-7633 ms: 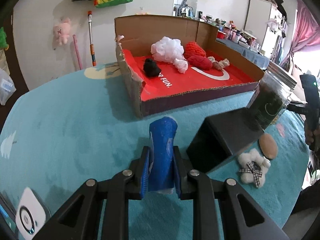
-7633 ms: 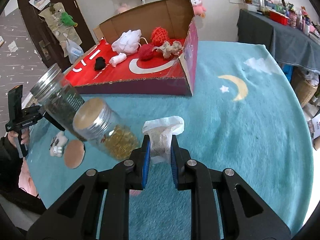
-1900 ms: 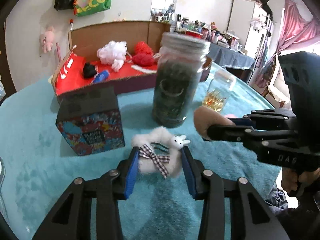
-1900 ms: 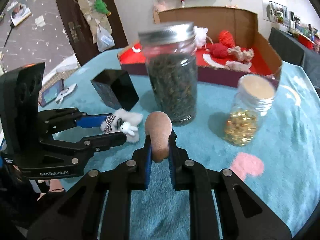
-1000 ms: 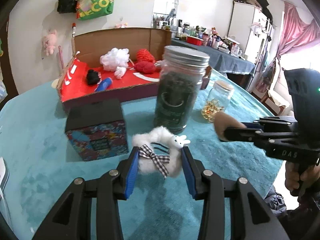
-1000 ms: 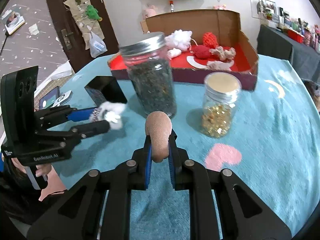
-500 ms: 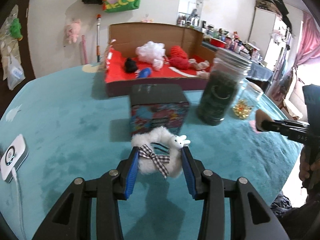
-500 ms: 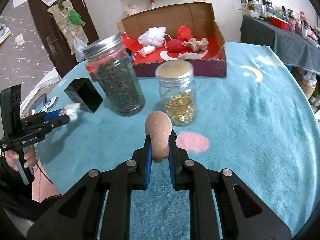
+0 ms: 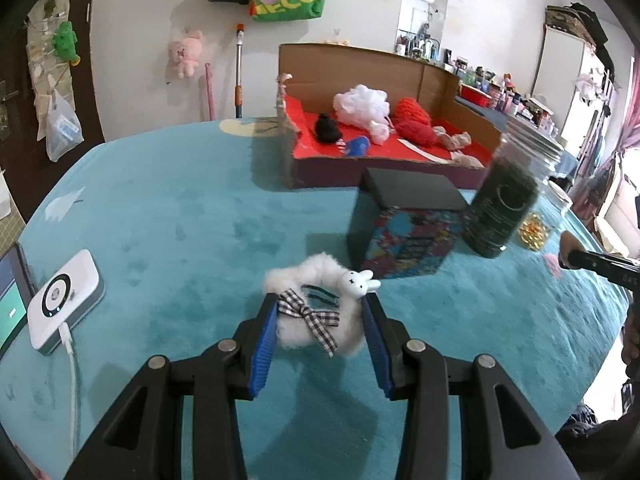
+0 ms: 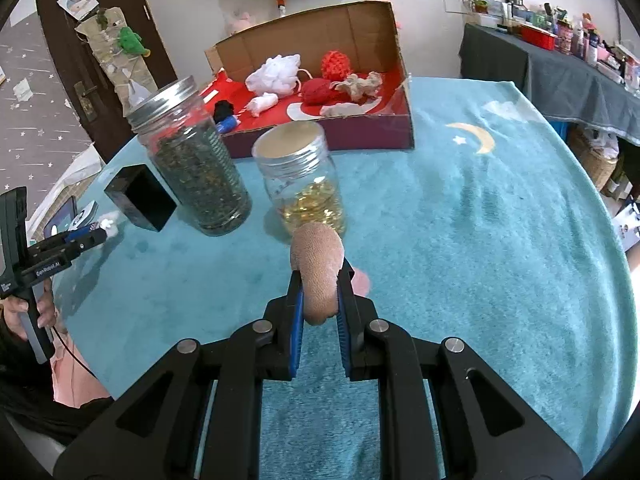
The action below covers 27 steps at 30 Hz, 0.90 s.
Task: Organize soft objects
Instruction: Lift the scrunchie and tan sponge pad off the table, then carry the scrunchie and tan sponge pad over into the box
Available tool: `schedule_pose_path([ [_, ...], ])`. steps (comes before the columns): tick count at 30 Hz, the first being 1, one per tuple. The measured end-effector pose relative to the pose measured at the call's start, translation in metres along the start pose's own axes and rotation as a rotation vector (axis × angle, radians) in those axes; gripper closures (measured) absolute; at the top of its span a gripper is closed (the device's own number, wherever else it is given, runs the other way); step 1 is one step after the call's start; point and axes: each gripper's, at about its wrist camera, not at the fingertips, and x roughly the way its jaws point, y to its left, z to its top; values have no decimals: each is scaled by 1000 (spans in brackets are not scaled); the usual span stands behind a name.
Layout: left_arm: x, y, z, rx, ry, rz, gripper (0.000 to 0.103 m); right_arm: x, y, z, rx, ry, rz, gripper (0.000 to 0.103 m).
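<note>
Two soft things are held above the teal table cover: the fluffy white rabbit scrunchie is pinched in the left gripper, and the tan puff is clamped tight in the right gripper. The red-lined cardboard box, already loaded with soft pieces, is seen beyond the two jars.
</note>
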Motion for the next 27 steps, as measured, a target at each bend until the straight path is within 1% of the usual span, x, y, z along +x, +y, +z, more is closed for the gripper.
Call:
schedule_pose_path([
  [4, 4, 9, 7, -3, -17, -9, 59, 1, -7, 4, 2, -1, -14, 89],
  [7, 9, 14, 13, 13, -25, -17, 59, 3, -13, 8, 5, 3, -21, 89],
  [14, 20, 23, 30, 54, -34, -79, 59, 9, -24, 23, -25, 6, -18, 89],
  [17, 27, 26, 40, 74, -33, -98, 59, 14, -32, 33, -30, 7, 4, 89],
  [27, 42, 36, 66, 94, -17, -169, 59, 28, -51, 60, -44, 14, 87, 89],
])
